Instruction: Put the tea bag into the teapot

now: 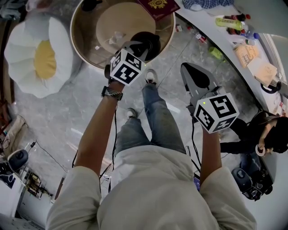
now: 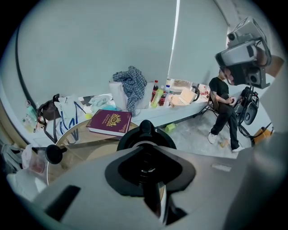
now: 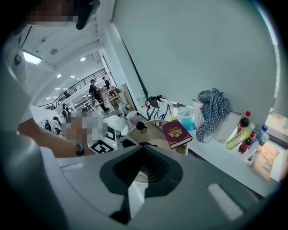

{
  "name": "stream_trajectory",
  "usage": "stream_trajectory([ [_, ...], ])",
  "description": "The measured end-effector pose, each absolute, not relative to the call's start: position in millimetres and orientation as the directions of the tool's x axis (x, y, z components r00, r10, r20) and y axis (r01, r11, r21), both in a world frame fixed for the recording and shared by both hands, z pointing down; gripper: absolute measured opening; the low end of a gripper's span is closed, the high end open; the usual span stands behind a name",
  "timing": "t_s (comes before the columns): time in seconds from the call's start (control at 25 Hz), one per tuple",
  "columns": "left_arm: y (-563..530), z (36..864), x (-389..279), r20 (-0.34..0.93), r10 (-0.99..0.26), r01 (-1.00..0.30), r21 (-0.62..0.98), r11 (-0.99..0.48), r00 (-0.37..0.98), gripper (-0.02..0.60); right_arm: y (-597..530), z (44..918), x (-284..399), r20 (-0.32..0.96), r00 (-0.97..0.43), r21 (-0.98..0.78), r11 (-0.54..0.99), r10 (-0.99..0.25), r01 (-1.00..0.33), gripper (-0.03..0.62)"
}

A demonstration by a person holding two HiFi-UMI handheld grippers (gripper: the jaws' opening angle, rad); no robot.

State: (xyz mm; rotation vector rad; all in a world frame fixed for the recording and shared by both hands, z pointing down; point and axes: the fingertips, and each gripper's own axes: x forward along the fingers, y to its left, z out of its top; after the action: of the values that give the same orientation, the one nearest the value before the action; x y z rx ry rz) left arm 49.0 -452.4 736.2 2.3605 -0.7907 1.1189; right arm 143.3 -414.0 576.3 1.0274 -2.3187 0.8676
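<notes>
A black teapot (image 1: 152, 39) stands on the near edge of a round glass table (image 1: 79, 50). My left gripper (image 1: 140, 46) reaches over the teapot's top. In the left gripper view the teapot (image 2: 146, 134) sits right behind the left gripper (image 2: 149, 168). The jaws stand close, with only a thin dark slit between them, and I cannot make out a tea bag there. Two small white scraps (image 1: 118, 36) lie on the glass. My right gripper (image 1: 189, 69) hangs to the right of the table, over the floor, jaws together and holding nothing.
A maroon book (image 1: 157, 5) lies at the table's far side. A black knobbed object (image 2: 53, 153) rests on the glass at left. A flower-shaped cushion (image 1: 38, 56) is at left. A white counter (image 1: 225, 33) carries bottles and papers. A seated person (image 1: 265, 134) is at right.
</notes>
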Motion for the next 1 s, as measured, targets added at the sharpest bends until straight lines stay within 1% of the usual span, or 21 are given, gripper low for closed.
stream_trajectory([
  [0.36,-455,736,50,0.794,-0.31,-0.644,0.13,-0.754,0.523,0.066,-417,578,146,0.625,-0.615,-0.359,0.523,-0.481,-0.773,0.006],
  [0.6,-454,725,45,0.777,-0.337,-0.662,0.133,-0.737,0.532,0.061,-413,569,146,0.63,-0.624,-0.312,0.586,-0.462,-0.748,0.006],
  [0.72,-451,717,39,0.769,-0.362,-0.679,0.125,-0.724,0.527,0.043,-414,563,148,0.635,-0.611,-0.294,0.583,-0.473,-0.757,0.006],
  [0.76,-451,713,37,0.767,-0.374,-0.688,0.12,-0.716,0.522,0.028,-414,559,149,0.633,-0.608,-0.288,0.584,-0.478,-0.759,0.006],
  [0.8,-451,710,34,0.765,-0.386,-0.697,0.113,-0.708,0.516,0.0,-415,555,148,0.629,-0.61,-0.282,0.589,-0.482,-0.757,0.006],
  [1.0,-447,687,27,0.742,-0.427,-0.722,0.108,-0.684,0.516,0.0,-406,533,134,0.608,-0.635,-0.244,0.649,-0.476,-0.72,0.006],
])
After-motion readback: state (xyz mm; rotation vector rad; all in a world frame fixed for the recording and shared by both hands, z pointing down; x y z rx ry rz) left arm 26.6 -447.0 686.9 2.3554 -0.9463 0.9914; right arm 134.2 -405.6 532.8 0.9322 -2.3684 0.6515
